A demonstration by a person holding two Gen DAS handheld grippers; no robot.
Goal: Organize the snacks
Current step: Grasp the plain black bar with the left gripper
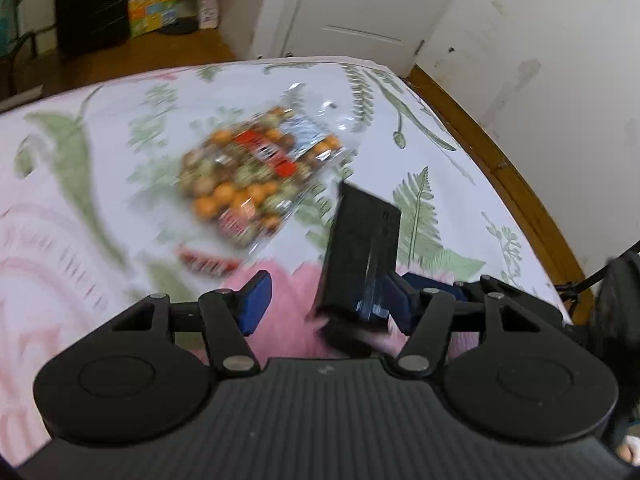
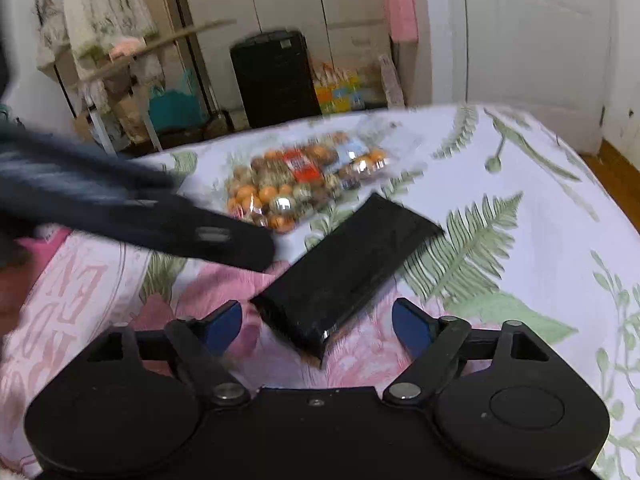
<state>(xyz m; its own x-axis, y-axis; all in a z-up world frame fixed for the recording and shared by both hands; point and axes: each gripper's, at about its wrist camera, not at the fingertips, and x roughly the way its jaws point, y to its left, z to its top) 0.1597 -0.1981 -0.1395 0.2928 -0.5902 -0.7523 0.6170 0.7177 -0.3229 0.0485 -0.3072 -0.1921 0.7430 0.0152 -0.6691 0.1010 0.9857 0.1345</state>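
Observation:
A clear bag of foil-wrapped sweets (image 1: 256, 172) lies on the fern-print cloth; it also shows in the right wrist view (image 2: 304, 178). A black box (image 1: 360, 256) lies nearer, tilted, and shows in the right wrist view (image 2: 348, 268). A small red wrapped snack (image 1: 208, 265) lies loose beside the bag. My left gripper (image 1: 326, 306) is open, its right pad close beside the box, left pad apart from it. My right gripper (image 2: 318, 324) is open, with the box's near end between its fingers, untouched. The left gripper (image 2: 180, 224) reaches in blurred from the left.
The cloth-covered surface (image 1: 440, 152) ends at the right over a wooden floor (image 1: 500, 168). A pink printed cloth (image 2: 80, 288) lies at the near left. A black case (image 2: 276, 80), boxes and a clothes rack stand beyond the far edge.

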